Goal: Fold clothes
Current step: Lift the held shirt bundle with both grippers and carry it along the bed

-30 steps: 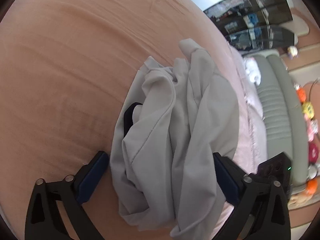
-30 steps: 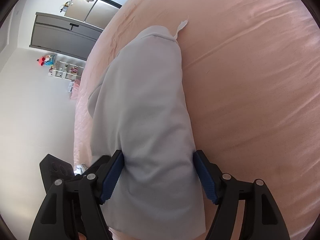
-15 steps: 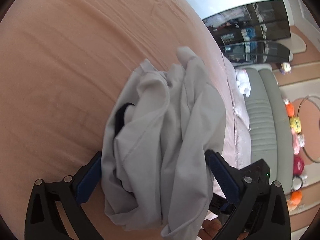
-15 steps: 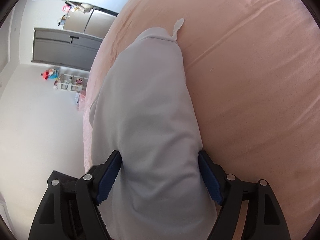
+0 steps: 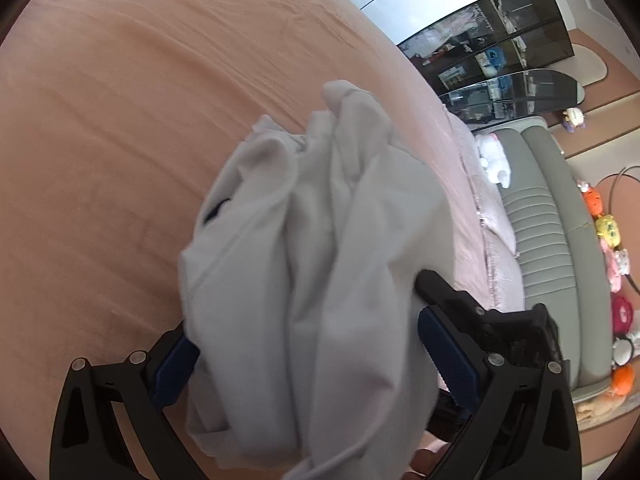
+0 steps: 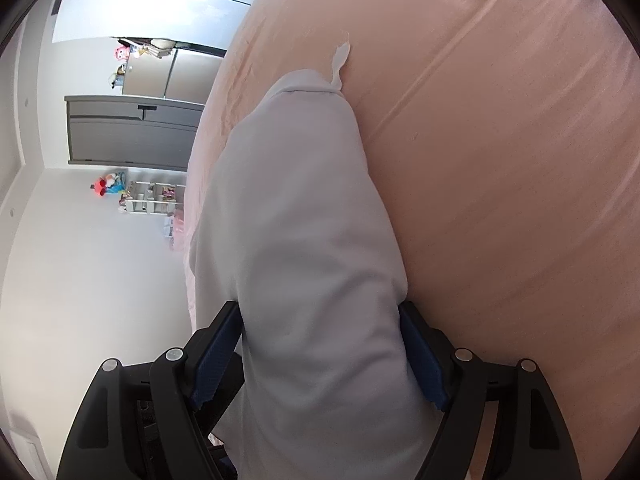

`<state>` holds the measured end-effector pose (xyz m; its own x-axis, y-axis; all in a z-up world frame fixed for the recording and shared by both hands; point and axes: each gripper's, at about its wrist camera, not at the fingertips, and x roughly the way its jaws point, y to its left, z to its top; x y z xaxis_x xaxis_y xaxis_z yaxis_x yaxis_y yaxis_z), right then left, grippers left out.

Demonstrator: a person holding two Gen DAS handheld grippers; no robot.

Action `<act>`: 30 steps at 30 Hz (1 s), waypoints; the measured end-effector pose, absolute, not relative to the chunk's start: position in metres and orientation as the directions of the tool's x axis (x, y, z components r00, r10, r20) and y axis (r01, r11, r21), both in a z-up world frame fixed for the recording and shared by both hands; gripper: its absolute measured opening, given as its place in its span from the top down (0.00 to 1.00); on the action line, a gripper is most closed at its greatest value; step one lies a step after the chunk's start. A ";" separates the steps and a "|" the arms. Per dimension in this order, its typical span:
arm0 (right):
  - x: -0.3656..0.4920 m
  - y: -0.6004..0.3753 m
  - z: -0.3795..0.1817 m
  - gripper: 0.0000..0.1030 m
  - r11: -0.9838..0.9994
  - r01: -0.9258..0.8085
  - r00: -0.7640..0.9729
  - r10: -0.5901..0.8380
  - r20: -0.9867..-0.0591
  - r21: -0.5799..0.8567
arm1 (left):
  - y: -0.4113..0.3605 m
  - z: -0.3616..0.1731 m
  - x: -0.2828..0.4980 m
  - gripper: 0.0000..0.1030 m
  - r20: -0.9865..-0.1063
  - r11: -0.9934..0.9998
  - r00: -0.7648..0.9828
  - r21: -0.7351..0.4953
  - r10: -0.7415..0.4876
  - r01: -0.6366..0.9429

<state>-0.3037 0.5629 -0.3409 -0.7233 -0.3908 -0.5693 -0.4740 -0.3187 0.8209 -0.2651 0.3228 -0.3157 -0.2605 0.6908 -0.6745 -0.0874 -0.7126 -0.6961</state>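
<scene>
A crumpled light grey garment (image 5: 320, 260) fills the left wrist view, bunched in folds above the peach bed cover (image 5: 120, 120). My left gripper (image 5: 308, 340) is shut on it; cloth hangs over the left pad and meets the right pad. In the right wrist view the same garment (image 6: 312, 260) is a smooth long roll with a small tab (image 6: 340, 60) at its far end. My right gripper (image 6: 320, 316) holds that roll, both blue pads against its sides. The right gripper's black body (image 5: 500, 328) shows close beside my left one.
The peach cover (image 6: 500, 160) spreads wide on one side. Pale pink bedding (image 5: 480, 200), a grey padded headboard (image 5: 540, 240), plush toys (image 5: 608, 232) and a dark glass cabinet (image 5: 500, 60) lie beyond the bed's edge. A grey wardrobe (image 6: 128, 132) and white toy shelf (image 6: 152, 200) stand off the other side.
The bunched garment has come nearer the left camera and now covers more of the left pad. The right view has rolled, and the roll looks a little wider between the pads.
</scene>
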 end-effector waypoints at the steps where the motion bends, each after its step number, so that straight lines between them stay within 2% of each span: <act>1: -0.305 0.562 -0.341 0.23 -0.311 -0.473 -0.729 -0.388 -0.564 0.824 | 0.325 -0.315 -0.266 0.07 -0.678 -0.715 -0.260 -0.694 0.688 -0.083; 3: -0.306 0.562 -0.342 0.23 -0.309 -0.472 -0.733 -0.384 -0.562 0.826 | 0.329 -0.315 -0.268 0.17 -0.682 -0.720 -0.262 -0.690 0.683 -0.081; 7: -0.309 0.561 -0.340 0.25 -0.321 -0.477 -0.730 -0.373 -0.572 0.818 | 0.332 -0.318 -0.271 0.23 -0.658 -0.696 -0.278 -0.715 0.700 -0.058; 9: -0.310 0.560 -0.339 0.28 -0.330 -0.483 -0.729 -0.361 -0.581 0.811 | 0.329 -0.318 -0.269 0.36 -0.649 -0.687 -0.287 -0.724 0.705 -0.051; 12: -0.310 0.558 -0.337 0.38 -0.331 -0.493 -0.735 -0.336 -0.589 0.805 | 0.333 -0.314 -0.269 0.49 -0.649 -0.691 -0.297 -0.721 0.700 -0.054; 19: -0.313 0.553 -0.322 0.52 -0.378 -0.462 -0.759 -0.298 -0.578 0.802 | 0.351 -0.299 -0.274 0.57 -0.655 -0.714 -0.331 -0.694 0.679 -0.090; 23: -0.317 0.550 -0.305 0.54 -0.455 -0.453 -0.760 -0.253 -0.599 0.767 | 0.356 -0.292 -0.272 0.60 -0.652 -0.719 -0.346 -0.685 0.675 -0.114; 30: -0.300 0.562 -0.285 0.54 -0.490 -0.414 -0.778 -0.247 -0.577 0.767 | 0.370 -0.273 -0.267 0.61 -0.630 -0.711 -0.357 -0.684 0.689 -0.164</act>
